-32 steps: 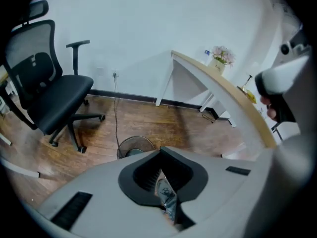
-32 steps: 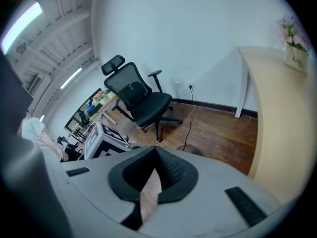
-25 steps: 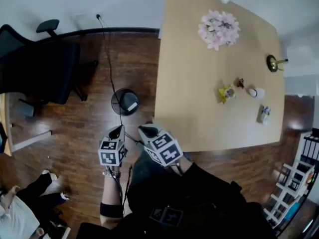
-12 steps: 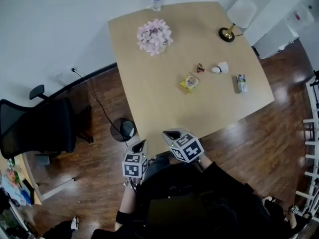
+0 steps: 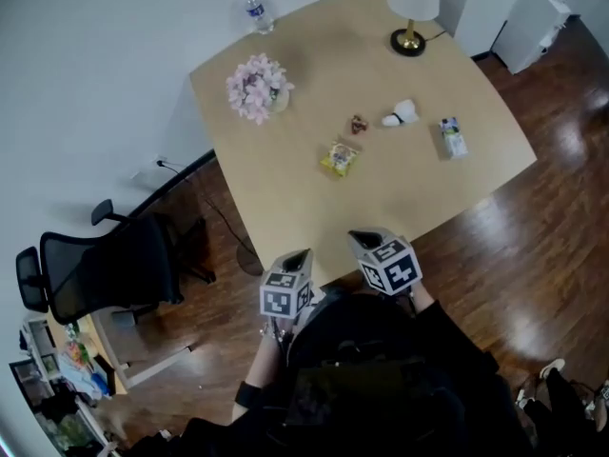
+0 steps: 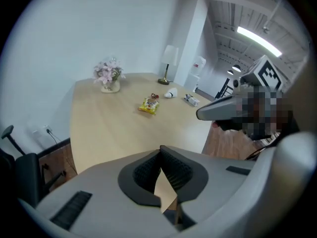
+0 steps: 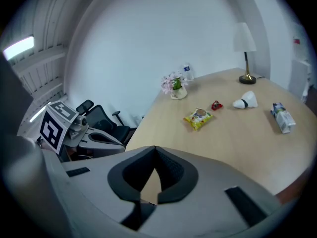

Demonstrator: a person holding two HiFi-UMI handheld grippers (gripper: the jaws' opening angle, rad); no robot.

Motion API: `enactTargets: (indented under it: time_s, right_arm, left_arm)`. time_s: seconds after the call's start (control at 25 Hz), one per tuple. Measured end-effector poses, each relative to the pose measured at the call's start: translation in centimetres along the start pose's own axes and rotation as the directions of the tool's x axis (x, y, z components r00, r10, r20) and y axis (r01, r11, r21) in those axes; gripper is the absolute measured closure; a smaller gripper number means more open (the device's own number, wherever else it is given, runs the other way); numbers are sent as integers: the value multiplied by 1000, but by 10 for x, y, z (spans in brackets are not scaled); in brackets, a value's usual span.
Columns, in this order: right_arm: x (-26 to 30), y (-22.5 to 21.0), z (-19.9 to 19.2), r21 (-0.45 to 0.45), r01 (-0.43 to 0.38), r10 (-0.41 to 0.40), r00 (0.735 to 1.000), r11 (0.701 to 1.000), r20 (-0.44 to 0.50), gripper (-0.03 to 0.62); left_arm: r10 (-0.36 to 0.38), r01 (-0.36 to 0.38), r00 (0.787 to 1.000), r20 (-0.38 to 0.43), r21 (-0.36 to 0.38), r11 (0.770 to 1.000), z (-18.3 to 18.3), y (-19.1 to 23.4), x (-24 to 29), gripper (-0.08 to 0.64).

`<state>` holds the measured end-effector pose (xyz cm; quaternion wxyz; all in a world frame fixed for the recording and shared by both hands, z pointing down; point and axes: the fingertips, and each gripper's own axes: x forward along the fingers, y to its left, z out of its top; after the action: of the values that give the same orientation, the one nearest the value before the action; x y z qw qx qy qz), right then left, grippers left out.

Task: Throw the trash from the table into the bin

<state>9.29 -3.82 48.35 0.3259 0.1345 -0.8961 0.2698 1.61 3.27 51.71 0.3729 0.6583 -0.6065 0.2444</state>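
Left fingers [image 6: 143,175] and right fingers [image 7: 171,172] pressed together, empty. They have moved from over the floor to the bench's [image 5: 285,179] near edge. Wrapper [image 5: 339,157], red scrap [image 5: 359,124], white wad [image 5: 401,114] and carton [image 5: 452,137] lie mid-bench. Vase [image 7: 178,93] holds flowers [image 5: 257,86].

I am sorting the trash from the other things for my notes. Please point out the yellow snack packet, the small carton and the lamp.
yellow snack packet [image 5: 339,158], head view, middle of the wrapper.
small carton [image 5: 451,138], head view, middle of its upper face.
lamp [image 5: 410,42], head view, its round base.
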Motion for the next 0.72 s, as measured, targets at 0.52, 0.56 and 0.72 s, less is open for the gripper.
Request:
enactTargets:
  time_s: [0.52, 0.56, 0.72]
  right_arm:
    - [-40, -111, -3, 59, 17, -17, 1000, 998, 9, 583]
    - [-43, -118, -2, 59, 23, -24, 1000, 998, 7, 583]
    - [-48, -143, 3, 82, 37, -38, 999, 996, 13, 583]
  left_arm:
    - [47, -41, 998, -52, 105, 994, 82, -32, 89, 366]
    - [53, -47, 997, -54, 117, 992, 89, -29, 99, 295]
    - [59, -45, 995, -75, 177, 983, 115, -15, 142, 139]
